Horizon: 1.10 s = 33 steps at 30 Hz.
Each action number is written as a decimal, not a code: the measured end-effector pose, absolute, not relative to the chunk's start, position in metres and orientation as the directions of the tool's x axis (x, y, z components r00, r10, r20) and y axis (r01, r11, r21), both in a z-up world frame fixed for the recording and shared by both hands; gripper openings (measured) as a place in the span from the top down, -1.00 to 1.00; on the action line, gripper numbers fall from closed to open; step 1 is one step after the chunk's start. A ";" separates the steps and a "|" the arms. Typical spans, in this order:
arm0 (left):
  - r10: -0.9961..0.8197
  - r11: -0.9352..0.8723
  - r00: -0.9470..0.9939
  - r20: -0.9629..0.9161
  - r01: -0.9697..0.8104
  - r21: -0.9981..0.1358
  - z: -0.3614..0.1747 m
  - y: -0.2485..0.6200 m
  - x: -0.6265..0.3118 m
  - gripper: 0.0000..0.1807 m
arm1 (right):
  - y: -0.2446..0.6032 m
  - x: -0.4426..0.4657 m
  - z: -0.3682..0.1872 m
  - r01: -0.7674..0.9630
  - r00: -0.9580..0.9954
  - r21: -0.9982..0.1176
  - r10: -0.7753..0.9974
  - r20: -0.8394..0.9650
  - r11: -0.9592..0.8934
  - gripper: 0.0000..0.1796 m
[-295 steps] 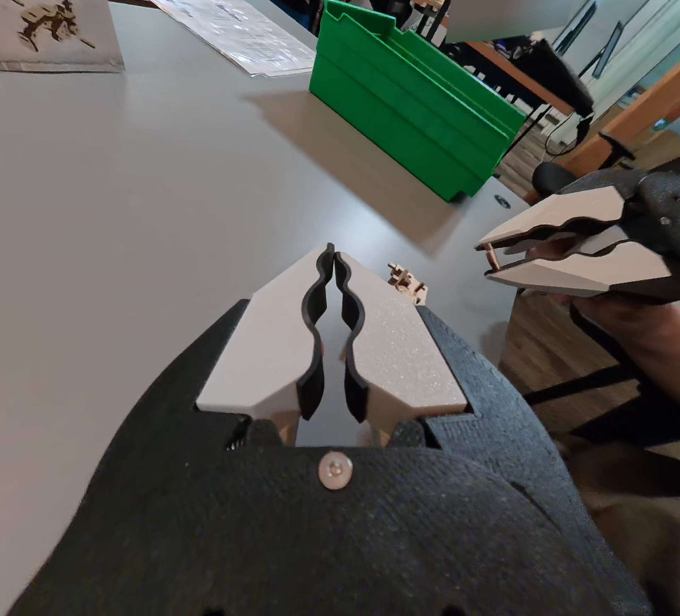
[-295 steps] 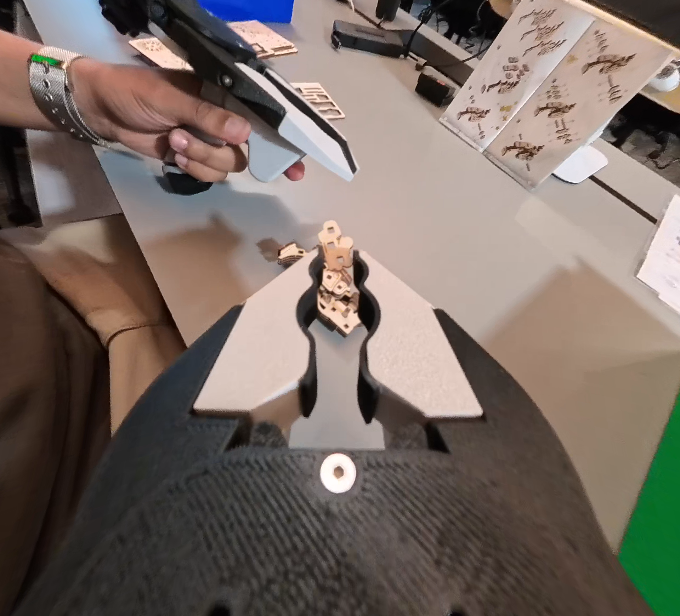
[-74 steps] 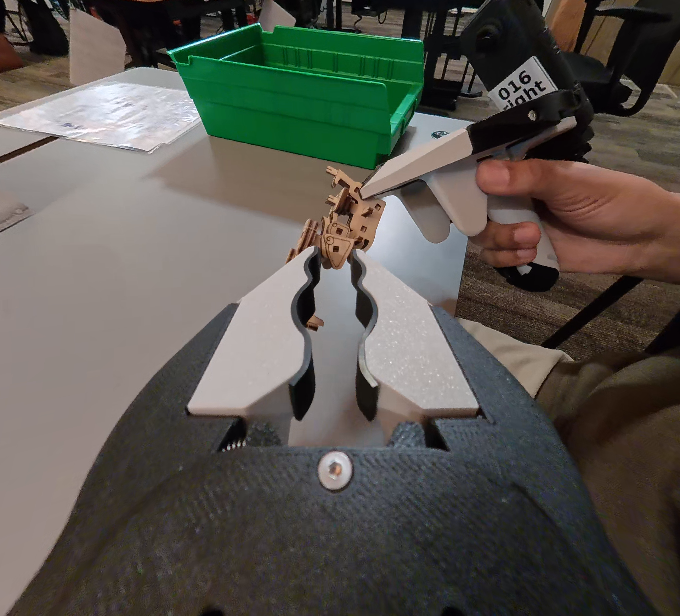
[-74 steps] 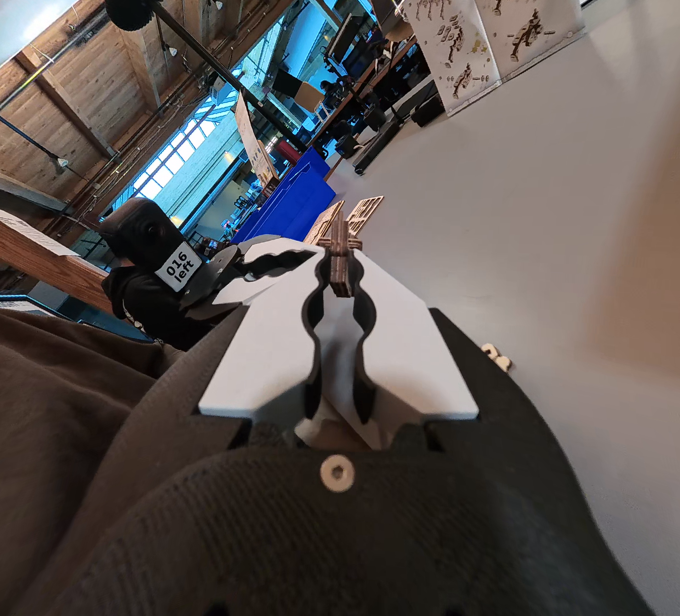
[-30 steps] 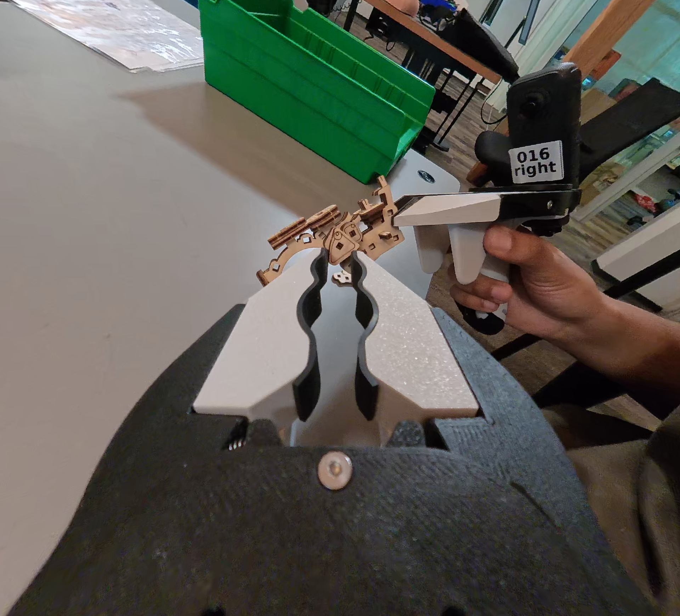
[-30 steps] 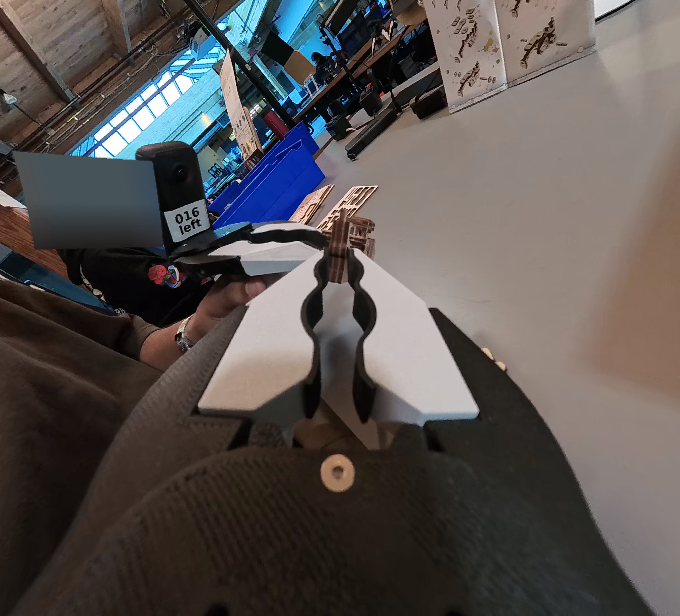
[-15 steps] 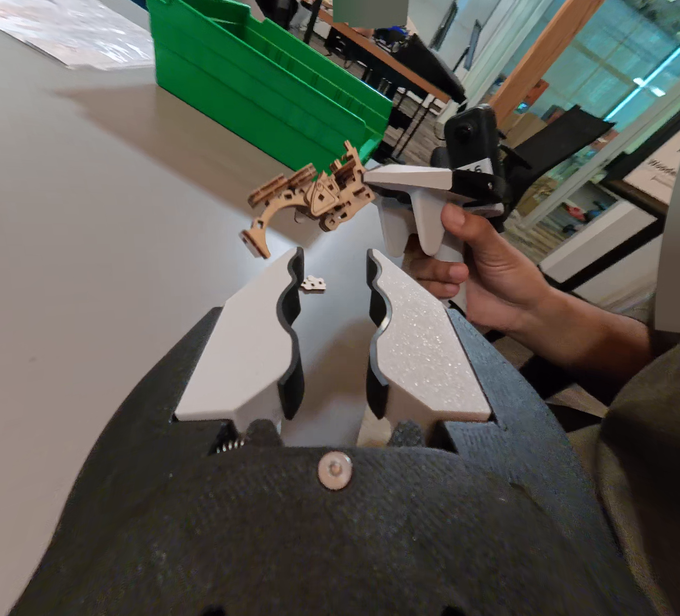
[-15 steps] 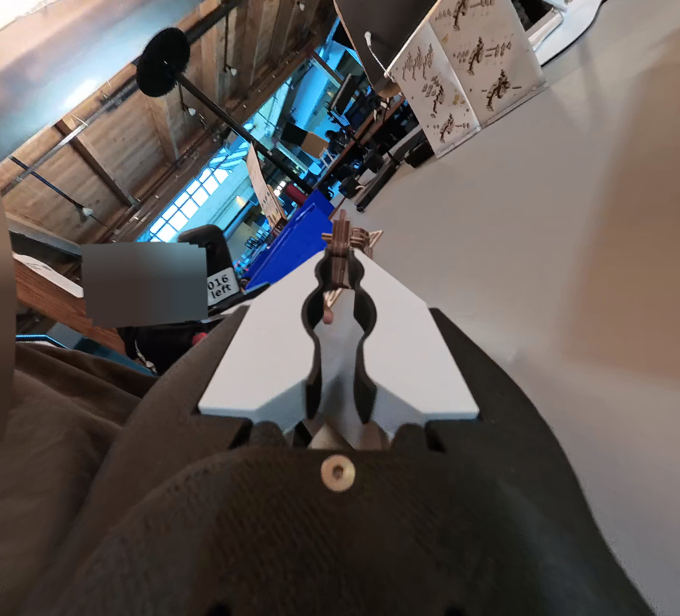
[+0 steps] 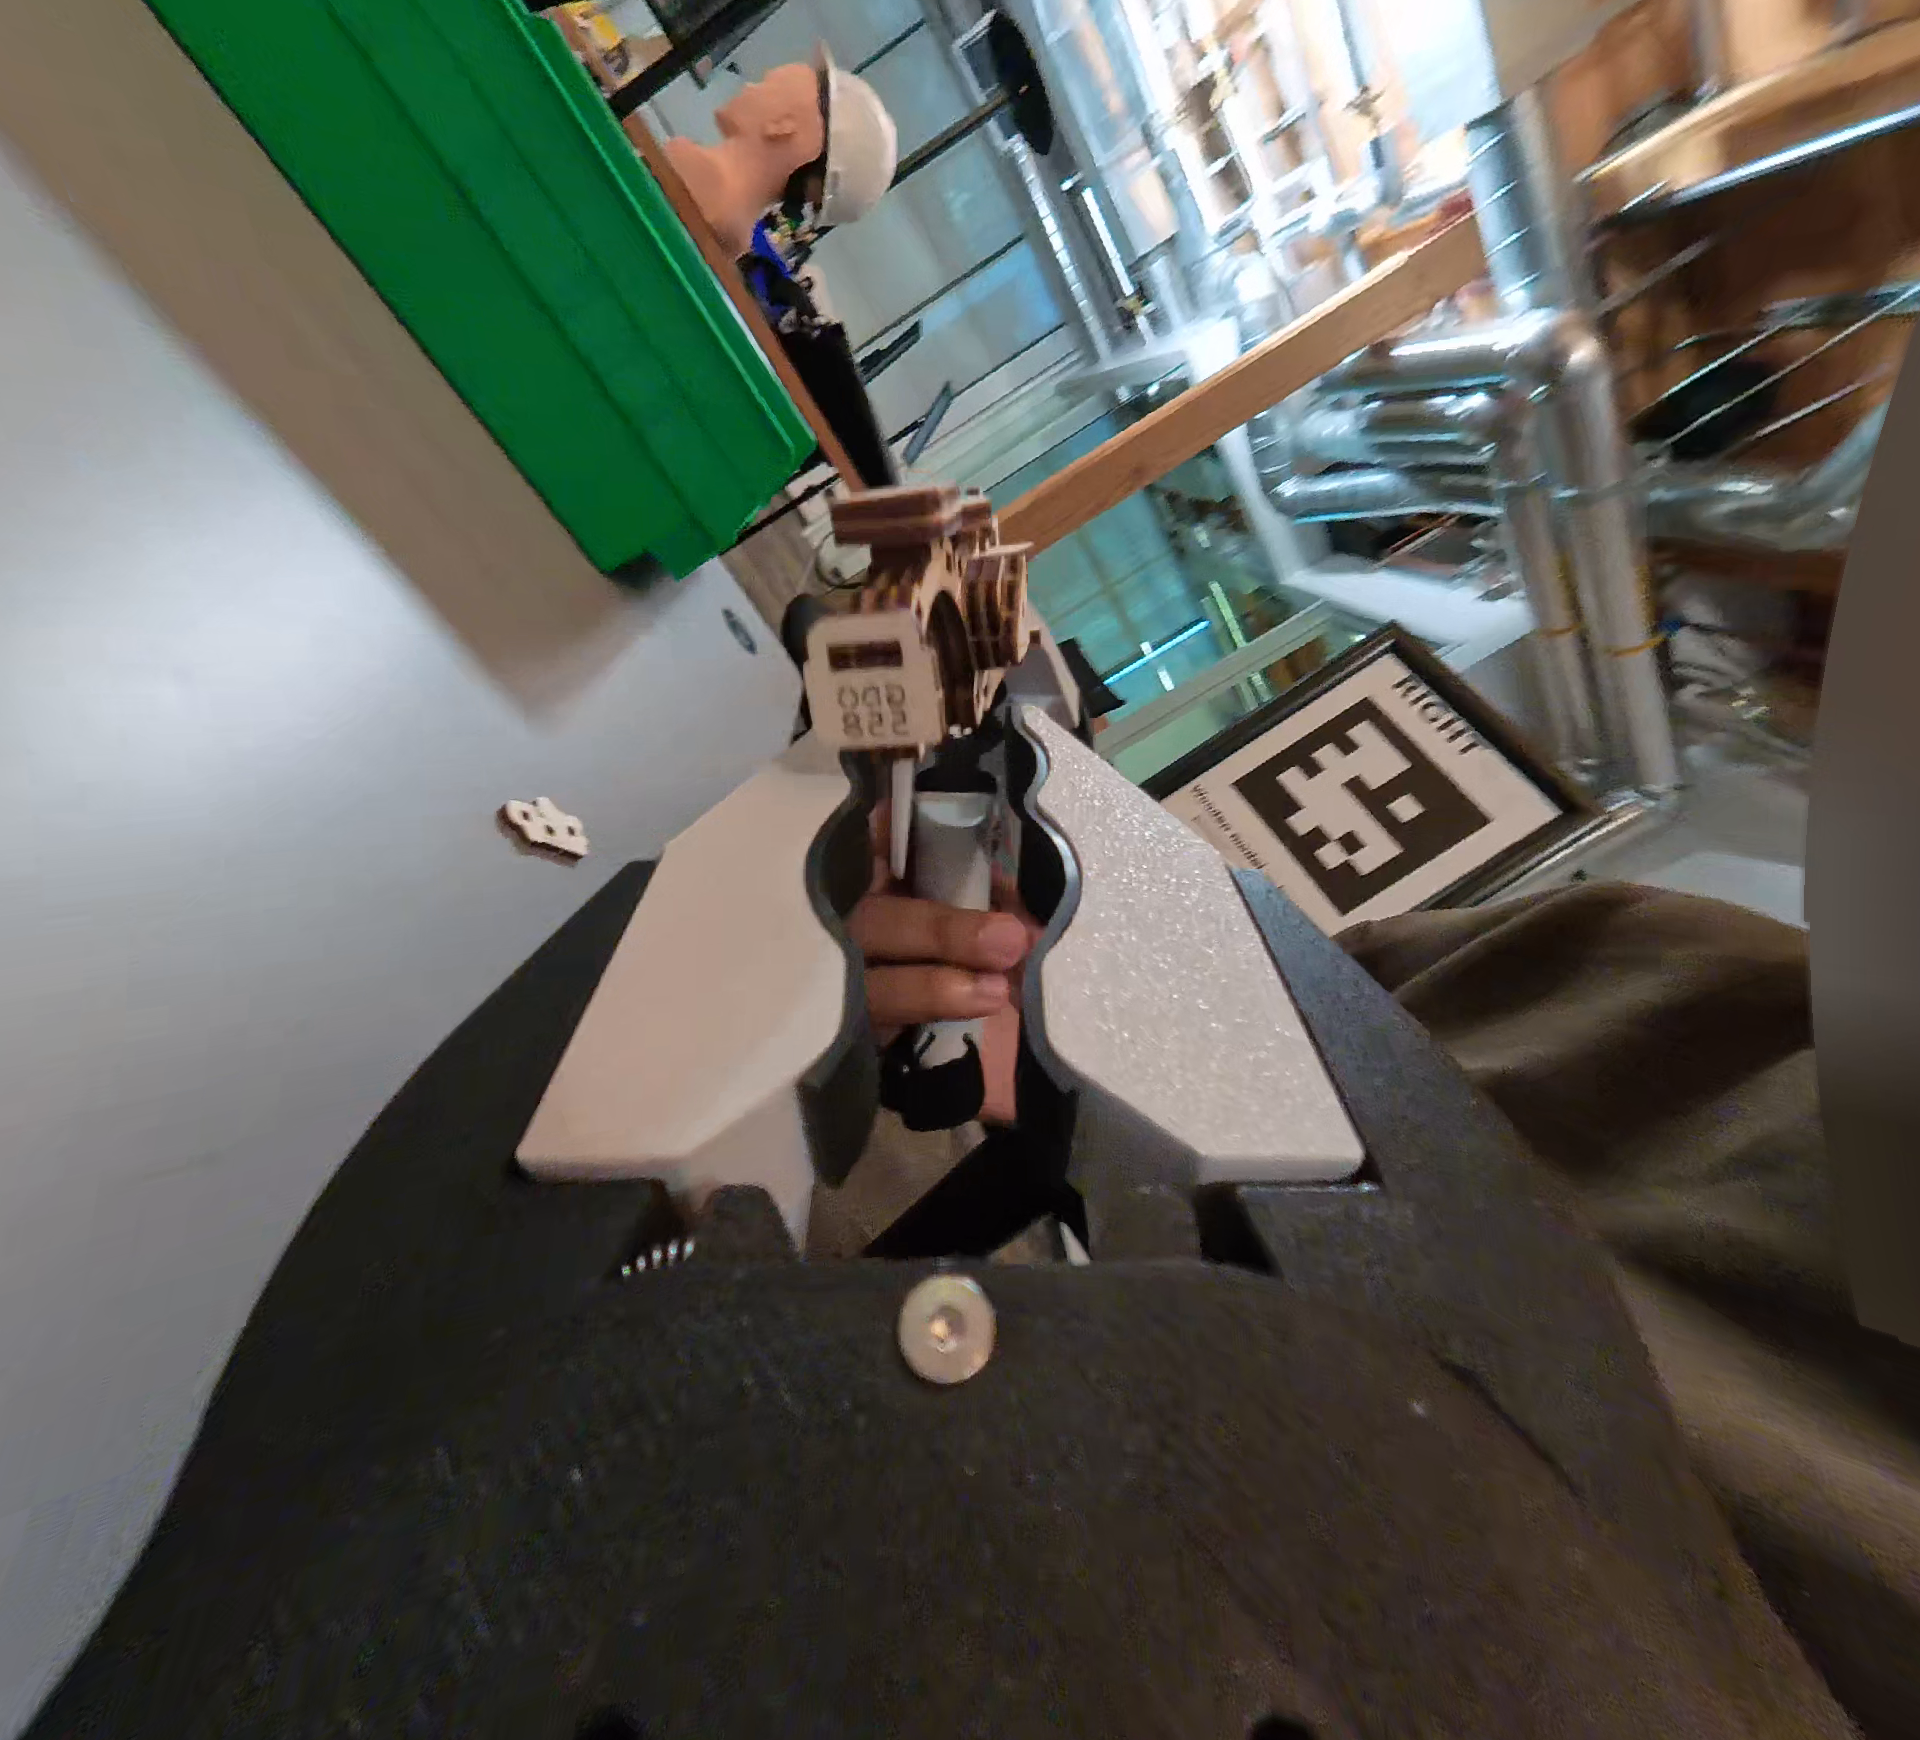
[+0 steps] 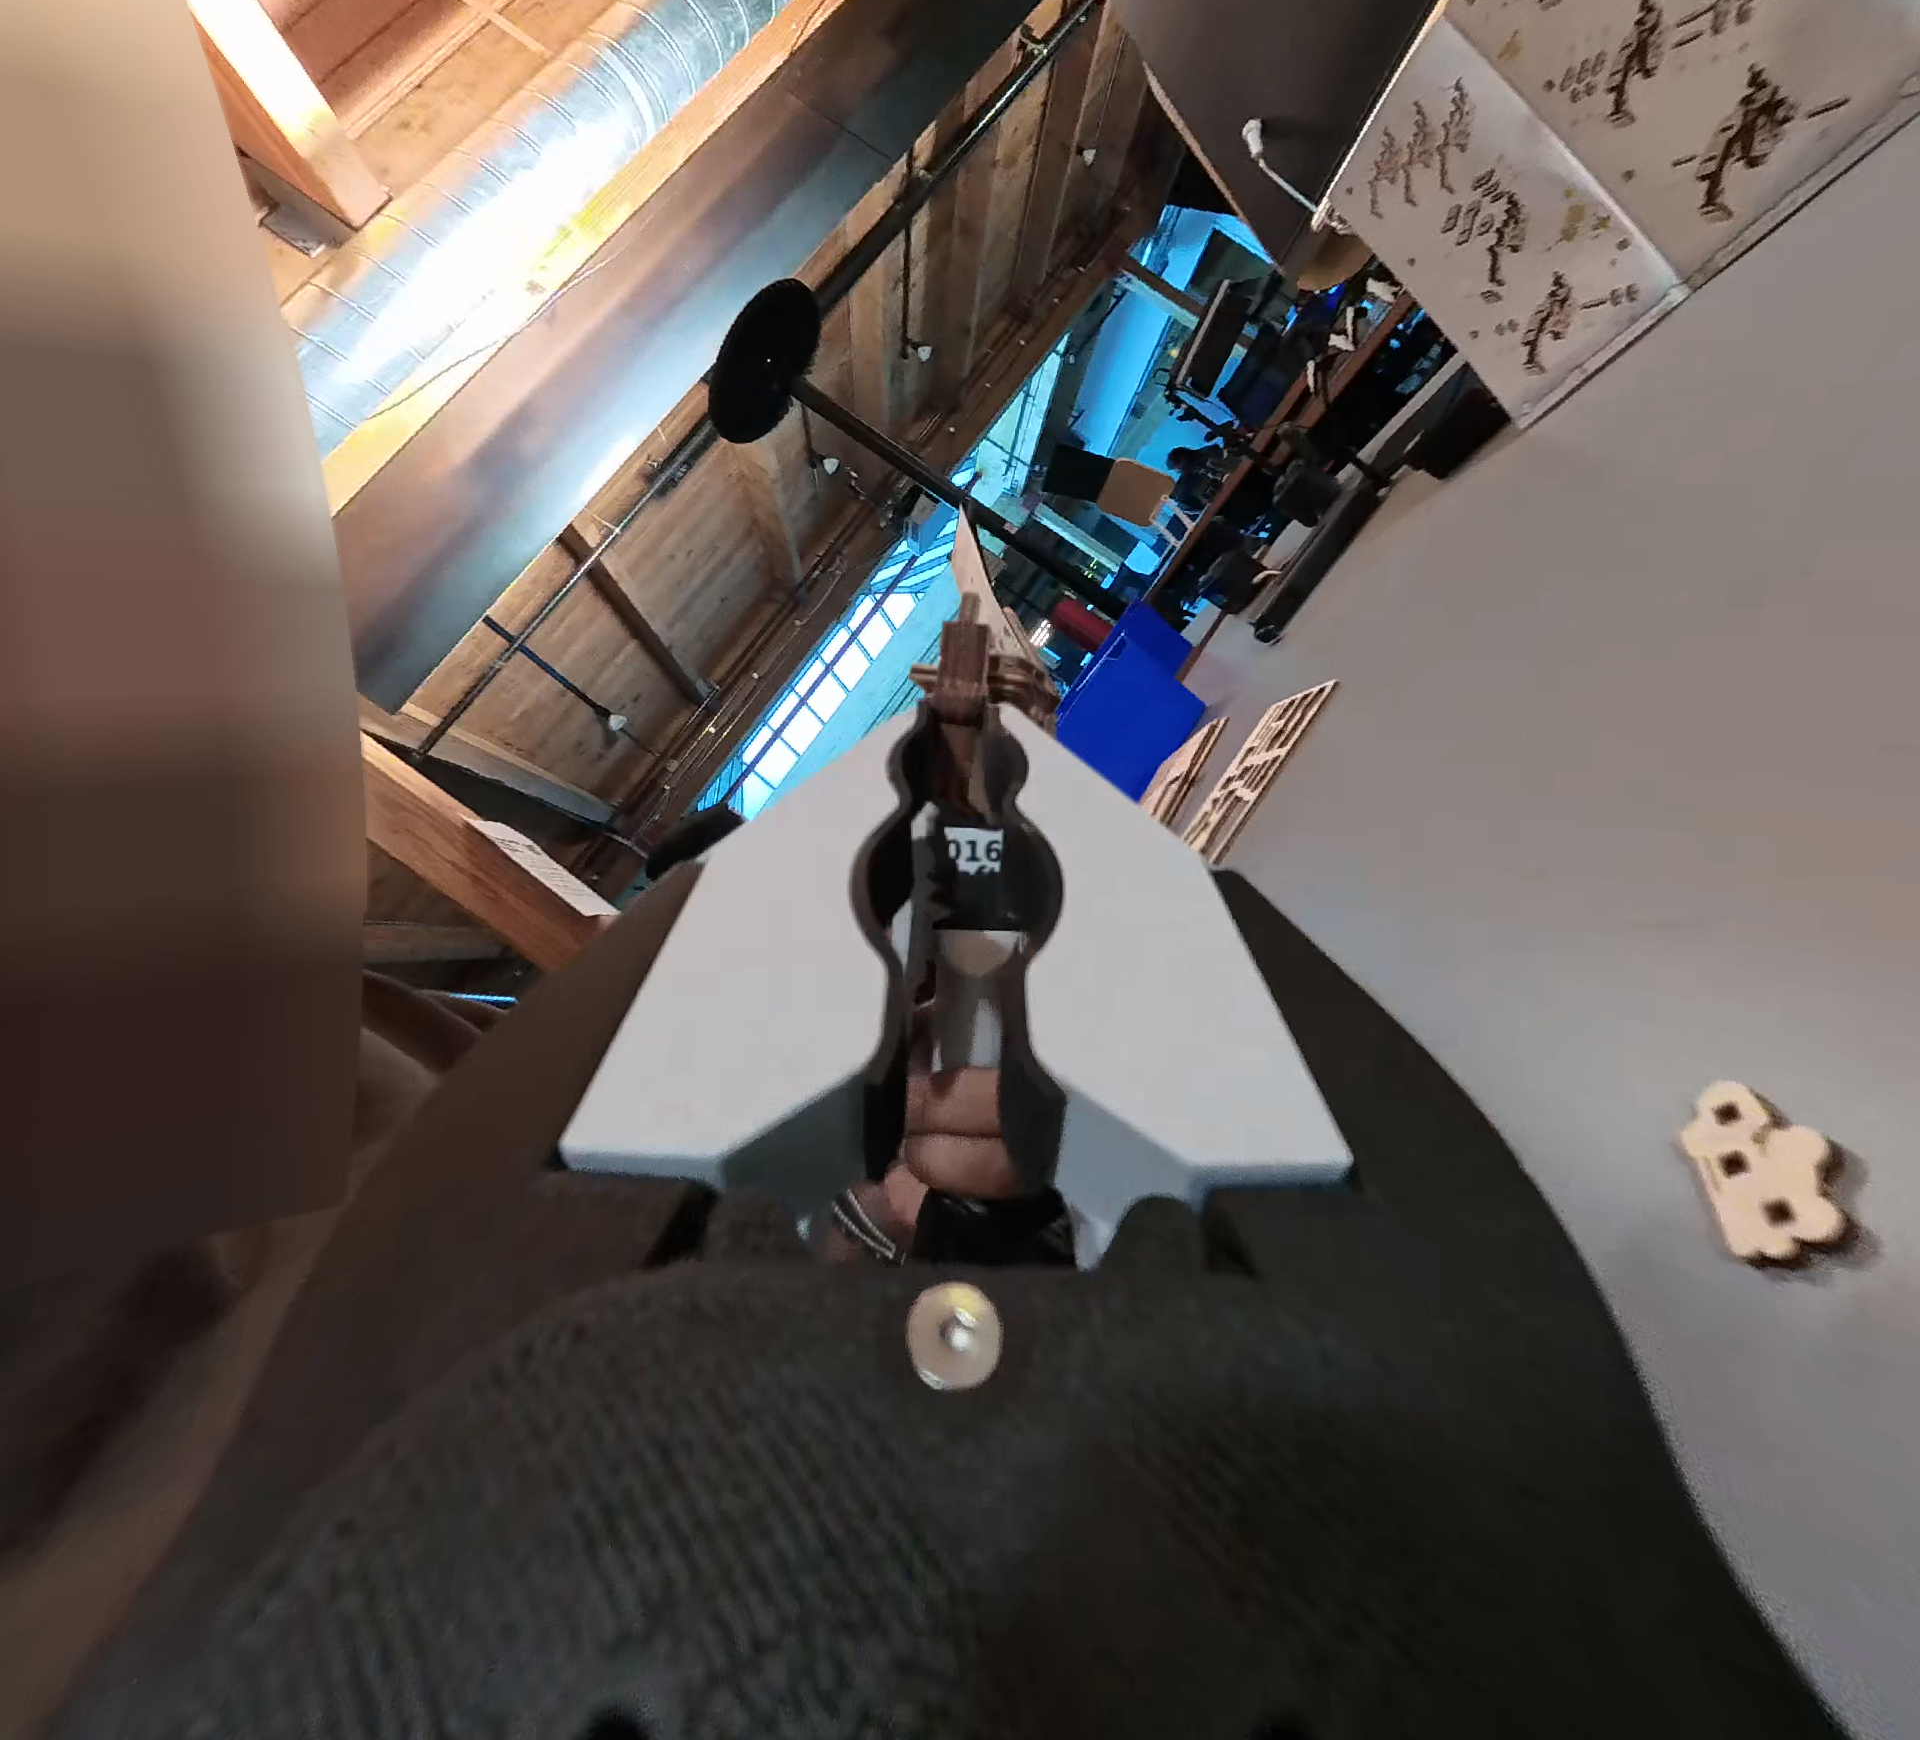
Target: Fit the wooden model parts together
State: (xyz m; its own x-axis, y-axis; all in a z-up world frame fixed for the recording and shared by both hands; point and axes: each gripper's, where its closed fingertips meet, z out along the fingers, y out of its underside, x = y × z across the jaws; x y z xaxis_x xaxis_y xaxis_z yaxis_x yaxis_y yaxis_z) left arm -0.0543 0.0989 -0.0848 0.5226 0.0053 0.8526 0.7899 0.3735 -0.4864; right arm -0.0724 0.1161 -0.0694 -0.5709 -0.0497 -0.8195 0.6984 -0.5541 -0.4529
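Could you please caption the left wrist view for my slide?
Left gripper closing around the wooden model, a loose wooden piece on the table.

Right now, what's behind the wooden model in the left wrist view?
Behind the wooden model sit the right gripper's pale handle and a hand. The model covers that gripper's tips.

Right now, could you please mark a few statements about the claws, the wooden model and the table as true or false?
1. The right claw is shut on the wooden model. True.
2. The green bin sits on the floor. False: it stands on the grey table.
3. A small loose wooden piece lies flat on the table. True.
4. The left claw is squeezed fully shut with nothing near it. False: its jaws stand apart, with the model right at their tips.
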 end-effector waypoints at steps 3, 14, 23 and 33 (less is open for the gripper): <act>-0.055 0.378 0.498 0.865 0.813 -0.443 -0.081 0.098 -0.053 0.80 | 0.114 -0.069 -0.066 0.687 -0.592 -0.477 -0.041 -0.805 -0.548 0.92; -0.098 0.387 0.464 0.881 0.833 -0.395 -0.082 0.093 -0.056 0.95 | 0.113 -0.072 -0.074 0.731 -0.539 -0.420 -0.078 -0.839 -0.537 0.91; 0.056 0.446 0.445 0.894 0.790 -0.421 -0.101 0.067 -0.083 0.96 | 0.151 -0.099 -0.092 0.616 -0.632 -0.699 0.302 -0.714 -0.363 0.94; 0.176 0.440 0.389 0.904 0.791 -0.426 -0.127 0.045 -0.106 0.95 | 0.147 -0.078 -0.183 0.417 -0.825 -0.763 0.559 -0.089 0.494 0.69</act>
